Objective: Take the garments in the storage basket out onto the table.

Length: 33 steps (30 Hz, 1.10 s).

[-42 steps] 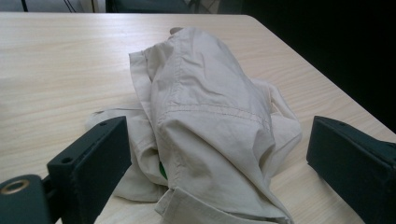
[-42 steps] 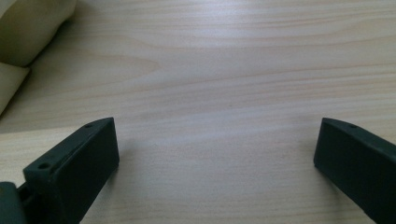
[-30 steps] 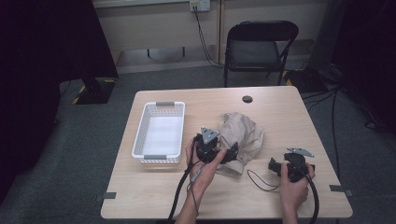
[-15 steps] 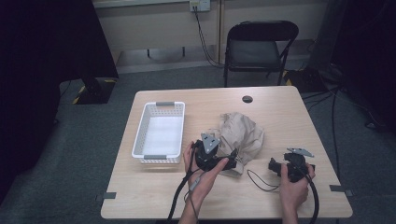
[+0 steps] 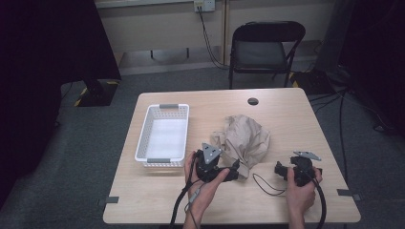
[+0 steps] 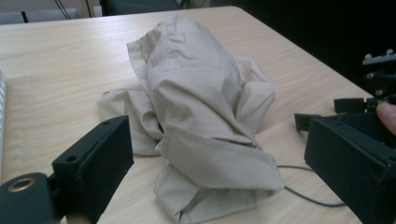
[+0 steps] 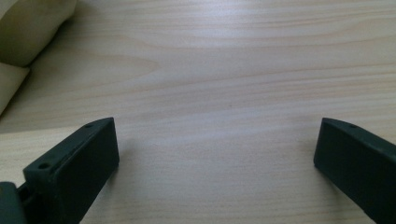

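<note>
The crumpled cloth (image 5: 244, 140) lies mid-table (image 5: 286, 114), toward the near edge. The left gripper (image 5: 229, 172) sits at its near end, jaws spread either side of the fabric; the right gripper (image 5: 281, 170), jaws also spread over bare wood, rests near the right edge.

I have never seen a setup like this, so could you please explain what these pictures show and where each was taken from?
A person sits at a wooden table, holding a hand-operated claw in each hand. One picture looks down from above; the other two come from cameras riding on each claw, looking out between its black jaws. On the table lie a crumpled beige garment and an empty white basket. The left claw is open, its jaws either side of the garment's near end. The right claw is open over bare wood. Nothing is held yet.
</note>
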Tool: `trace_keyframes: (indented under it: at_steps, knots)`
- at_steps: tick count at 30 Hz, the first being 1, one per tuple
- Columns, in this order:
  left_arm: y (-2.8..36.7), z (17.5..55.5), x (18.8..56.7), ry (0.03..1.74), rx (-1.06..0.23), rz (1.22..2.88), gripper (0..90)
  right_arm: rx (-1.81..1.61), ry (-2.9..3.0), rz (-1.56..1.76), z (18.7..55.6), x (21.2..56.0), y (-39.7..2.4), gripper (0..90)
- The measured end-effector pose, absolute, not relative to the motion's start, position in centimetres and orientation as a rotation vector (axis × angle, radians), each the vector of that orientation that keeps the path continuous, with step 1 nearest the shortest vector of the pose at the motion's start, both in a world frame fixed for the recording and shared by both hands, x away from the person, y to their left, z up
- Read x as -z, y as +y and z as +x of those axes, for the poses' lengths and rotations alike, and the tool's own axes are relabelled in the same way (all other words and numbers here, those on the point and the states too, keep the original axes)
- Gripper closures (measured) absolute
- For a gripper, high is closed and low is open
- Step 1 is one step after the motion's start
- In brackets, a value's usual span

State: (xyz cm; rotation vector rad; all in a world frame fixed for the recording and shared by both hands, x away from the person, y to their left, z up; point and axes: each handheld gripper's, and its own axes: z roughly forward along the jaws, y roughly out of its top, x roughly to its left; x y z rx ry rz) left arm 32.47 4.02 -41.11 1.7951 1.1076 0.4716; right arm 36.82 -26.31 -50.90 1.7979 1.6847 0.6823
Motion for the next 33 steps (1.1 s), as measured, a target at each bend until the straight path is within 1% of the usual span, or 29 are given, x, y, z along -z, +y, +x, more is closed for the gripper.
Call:
trace_keyframes:
  at_steps: [3, 9, 16, 20, 23, 31, 33]
  knots:
    - [4.1, 32.2, 41.2, 1.114, -0.482, 1.794, 7.1, -0.683, 1.684, 1.799, 36.8, 50.9, -26.3, 0.0]
    - [4.9, 31.5, 41.7, 1.138, -0.433, 1.791, 6.3, -0.682, 1.685, 1.798, 36.8, 50.9, -26.3, 0.0]
    - [5.9, 30.6, 41.7, 1.169, -0.426, 1.779, 5.3, -0.682, 1.685, 1.798, 36.8, 50.9, -26.3, 0.0]
    - [6.5, 30.2, 41.9, 1.202, -0.462, 1.769, 5.1, -0.682, 1.685, 1.798, 36.8, 50.9, -26.3, 0.0]
    - [7.1, 30.0, 42.1, 1.225, -0.51, 1.731, 4.6, -0.682, 1.685, 1.798, 36.8, 50.9, -26.3, 0.0]
    - [7.9, 29.6, 42.3, 1.228, -0.522, 1.709, 4.3, -0.682, 1.685, 1.798, 36.8, 50.9, -26.3, 0.0]
    - [8.1, 29.6, 42.6, 1.228, -0.498, 1.72, 5.4, -0.682, 1.685, 1.798, 36.8, 50.9, -26.3, 0.0]
